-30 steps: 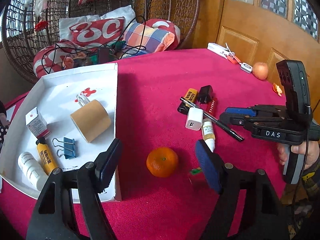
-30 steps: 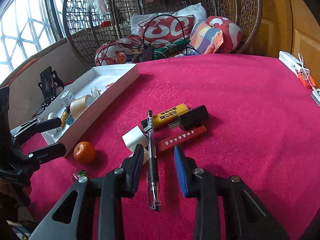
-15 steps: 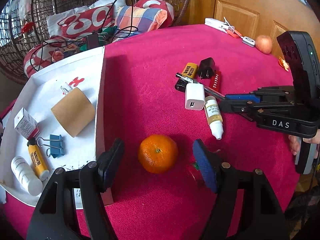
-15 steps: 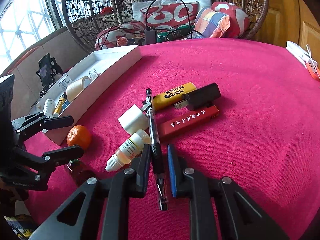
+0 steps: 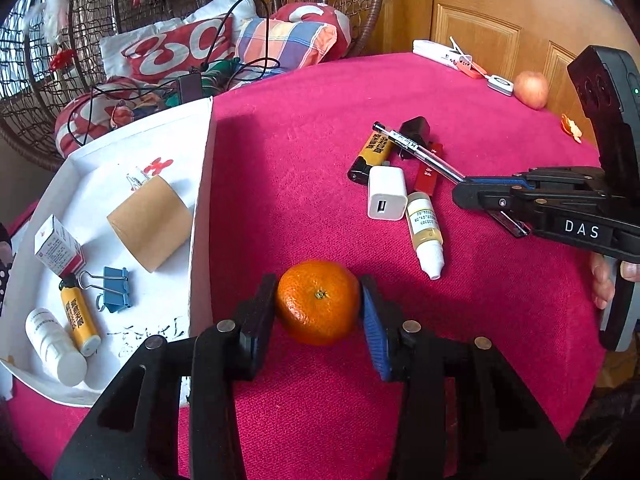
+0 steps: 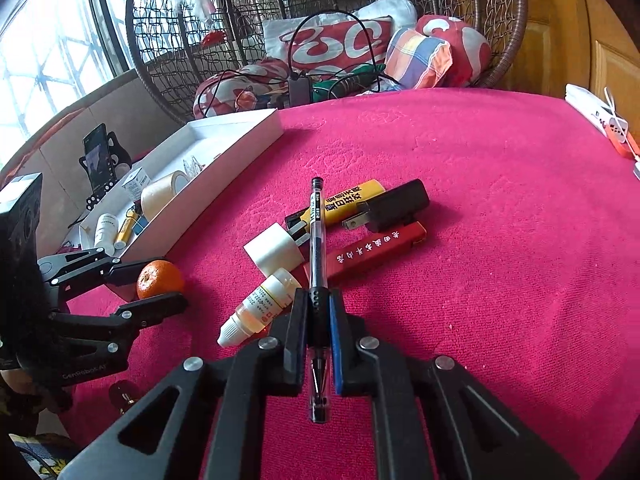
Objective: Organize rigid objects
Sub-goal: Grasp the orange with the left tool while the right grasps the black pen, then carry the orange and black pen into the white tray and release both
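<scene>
Wicker hanging chair (image 6: 460, 8) heaped with red cushions (image 5: 176, 46), wooden panelled door (image 5: 500, 20), bright latticed window (image 6: 44, 52)

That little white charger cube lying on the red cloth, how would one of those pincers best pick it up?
Judging by its shape, grip the white charger cube across its two flat side faces, coming from above. It lies flat with the port end toward the orange. The dropper bottle crowds one side and the yellow lighter the far end, so a finger must slip in carefully.

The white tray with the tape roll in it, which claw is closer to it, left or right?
Left. The left claw, closing around the orange, sits right beside the white tray. The right claw, shut on the pen, is farther off, among the loose items.
</scene>
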The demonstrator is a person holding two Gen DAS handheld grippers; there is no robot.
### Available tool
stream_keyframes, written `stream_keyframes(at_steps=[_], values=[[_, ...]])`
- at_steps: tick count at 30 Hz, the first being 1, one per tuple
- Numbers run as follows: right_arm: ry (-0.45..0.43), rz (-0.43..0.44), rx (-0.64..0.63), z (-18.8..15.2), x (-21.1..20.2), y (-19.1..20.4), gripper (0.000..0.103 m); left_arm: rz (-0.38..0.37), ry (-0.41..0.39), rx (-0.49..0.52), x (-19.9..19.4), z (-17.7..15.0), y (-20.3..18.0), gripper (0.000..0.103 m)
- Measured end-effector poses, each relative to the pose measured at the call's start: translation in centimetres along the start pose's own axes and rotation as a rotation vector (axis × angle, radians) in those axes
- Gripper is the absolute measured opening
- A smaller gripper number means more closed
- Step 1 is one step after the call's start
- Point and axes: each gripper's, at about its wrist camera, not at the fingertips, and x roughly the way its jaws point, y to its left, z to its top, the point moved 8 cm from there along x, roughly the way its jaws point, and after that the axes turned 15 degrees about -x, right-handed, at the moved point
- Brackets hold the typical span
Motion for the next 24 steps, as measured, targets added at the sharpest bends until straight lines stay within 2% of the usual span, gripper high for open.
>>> stream_keyframes(at_steps=[5, 9, 13, 24], values=[[-0.051, -0.003, 0.027, 0.6, -1.9, -0.4, 0.008, -0.029, -0.084, -0.014, -2.4, 1.5, -0.7, 0.04], [-0.11, -0.005, 0.036, 1.8, -3.6, -0.4, 0.008, -0.018, -0.132, -0.035, -3.8, 2.4, -0.2, 0.04], [-0.166, 0.008, 0.017, 3.3, -5.2, 0.6, 0.008, 0.001, -0.147, -0.062, -4.4, 2.7, 0.6, 0.04], [-0.2, 0.019, -0.016, 4.9, -5.9, 1.9, 0.008, -0.01, -0.176, -0.104, -5.2, 3.0, 1.5, 0.04]])
